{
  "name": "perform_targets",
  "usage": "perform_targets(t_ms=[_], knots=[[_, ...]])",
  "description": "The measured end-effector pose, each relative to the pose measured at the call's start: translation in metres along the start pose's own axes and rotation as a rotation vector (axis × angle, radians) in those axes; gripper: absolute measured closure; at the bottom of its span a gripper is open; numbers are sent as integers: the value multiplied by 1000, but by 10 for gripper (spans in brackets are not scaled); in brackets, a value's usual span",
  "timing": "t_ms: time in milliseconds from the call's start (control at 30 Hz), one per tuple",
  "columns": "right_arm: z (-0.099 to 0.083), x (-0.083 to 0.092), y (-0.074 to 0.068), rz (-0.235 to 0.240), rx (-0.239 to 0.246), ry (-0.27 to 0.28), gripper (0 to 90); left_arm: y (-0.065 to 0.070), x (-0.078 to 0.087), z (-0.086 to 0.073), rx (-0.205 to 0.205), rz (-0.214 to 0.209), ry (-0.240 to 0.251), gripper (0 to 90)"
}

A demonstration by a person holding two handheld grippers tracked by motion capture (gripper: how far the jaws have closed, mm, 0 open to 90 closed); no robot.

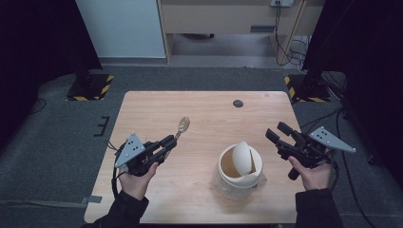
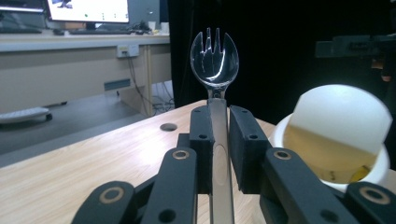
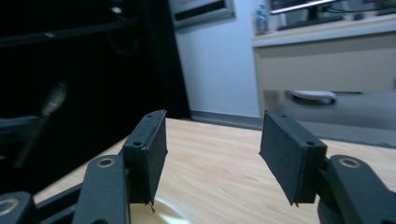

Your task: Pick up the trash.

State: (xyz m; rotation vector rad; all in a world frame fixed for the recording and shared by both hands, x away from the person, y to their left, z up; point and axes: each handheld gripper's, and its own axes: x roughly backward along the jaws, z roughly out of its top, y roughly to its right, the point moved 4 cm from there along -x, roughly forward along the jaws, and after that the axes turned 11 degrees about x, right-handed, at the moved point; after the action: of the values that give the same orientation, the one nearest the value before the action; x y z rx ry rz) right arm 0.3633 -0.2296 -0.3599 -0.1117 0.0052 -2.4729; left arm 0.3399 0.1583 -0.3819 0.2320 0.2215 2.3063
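A clear plastic spork [image 2: 215, 60] stands between the jaws of my left gripper [image 2: 219, 126], which is shut on its handle; in the high view the spork [image 1: 182, 126] sticks out past the left gripper [image 1: 167, 142] over the table's left half. A white tub [image 1: 240, 172] with a loose white lid [image 1: 241, 157] tilted in its mouth sits front of centre; the left gripper view has the tub [image 2: 337, 140] at the right. My right gripper [image 1: 278, 131] hovers to the right of the tub, open, nothing between its pads [image 3: 149, 144].
The wooden table [image 1: 209, 114] has a small dark round hole [image 1: 238, 103] near its far edge. Black stands with yellow-striped feet [image 1: 90, 85] flank the far corners. A desk and cables lie beyond.
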Motion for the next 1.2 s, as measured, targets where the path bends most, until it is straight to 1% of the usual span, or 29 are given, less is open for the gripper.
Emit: perform_targets(t_ms=[33,133,200,267,367,467,600,667,767,833,900,933,1033,1133,1200], knots=[[4,-1,-6,16,4,8,413,2,0,0,-7,-5,6,795],[12,-3,-18,39,-3,28,398,10,-1,2,-26,-23,16,796],[17,-6,-26,67,-10,41,399,15,-2,3,-41,-32,23,795],[20,-9,-34,86,-2,40,399,20,-5,4,-58,-49,20,795],[23,-16,-45,110,15,29,399,25,-10,3,-72,-61,14,795],[24,-20,-52,125,8,25,400,30,-14,2,-82,-73,9,795],[27,-28,-59,139,0,37,433,39,-22,1,-90,-94,9,795],[29,-32,-63,163,-24,53,454,45,-27,1,-103,-102,6,795],[30,-38,-71,189,-21,46,471,52,-33,0,-119,-113,4,795],[31,-41,-77,209,-25,44,483,57,-38,-1,-124,-122,1,795],[31,-44,-82,233,-39,47,497,62,-42,-2,-128,-132,-1,795],[30,-45,-83,236,-35,45,505,64,-44,-3,-134,-135,-5,795],[29,-46,-87,248,-38,36,540,69,-48,-5,-143,-143,-7,795],[27,-48,-89,265,-47,18,586,71,-49,-5,-148,-150,8,795],[26,-48,-89,276,-57,18,617,73,-49,-5,-149,-154,15,795]])
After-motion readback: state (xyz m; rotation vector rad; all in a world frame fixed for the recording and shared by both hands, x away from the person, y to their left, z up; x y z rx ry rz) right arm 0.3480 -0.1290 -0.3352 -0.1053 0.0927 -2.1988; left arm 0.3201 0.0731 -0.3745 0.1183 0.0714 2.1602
